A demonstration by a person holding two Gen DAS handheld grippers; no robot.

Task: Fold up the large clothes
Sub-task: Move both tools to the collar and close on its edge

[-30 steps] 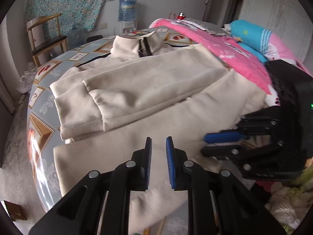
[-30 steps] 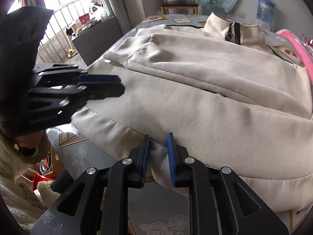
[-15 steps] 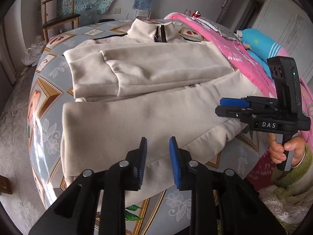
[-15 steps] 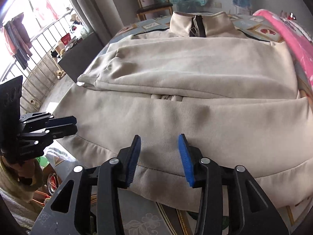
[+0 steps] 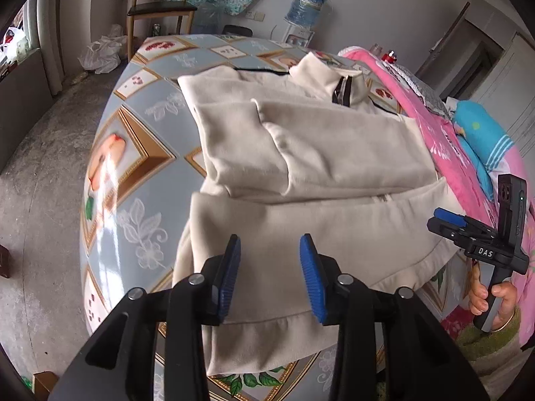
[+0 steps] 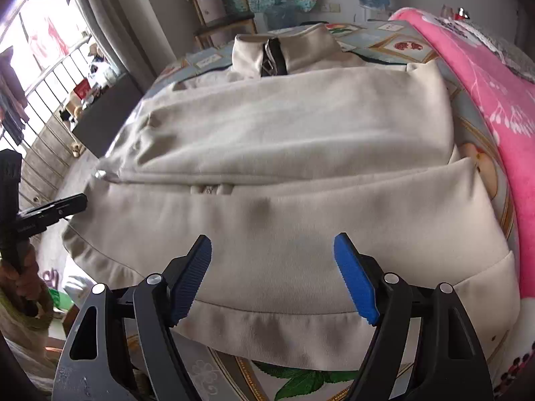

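Note:
A cream zip-up jacket [image 5: 317,173] lies flat on a round table, collar at the far side, both sleeves folded across its chest, hem hanging over the near edge. It also fills the right wrist view [image 6: 294,173]. My left gripper [image 5: 270,277] is open and empty, just above the hem at the jacket's left part. My right gripper [image 6: 272,277] is wide open and empty, above the hem near the middle. The right gripper also shows at the right of the left wrist view [image 5: 444,220]; the left gripper shows at the left of the right wrist view [image 6: 67,205].
The table [image 5: 133,153] has a glossy blue patterned cover. A pink blanket [image 6: 495,77] and a blue pillow [image 5: 481,133] lie along the right. A wooden chair [image 5: 160,6] and a water bottle [image 5: 307,3] stand behind. A window with bars [image 6: 46,77] is at the left.
Both grippers have let go of the hem, opened wide and pulled back a little. The jacket hem now lies flat over the table edge.

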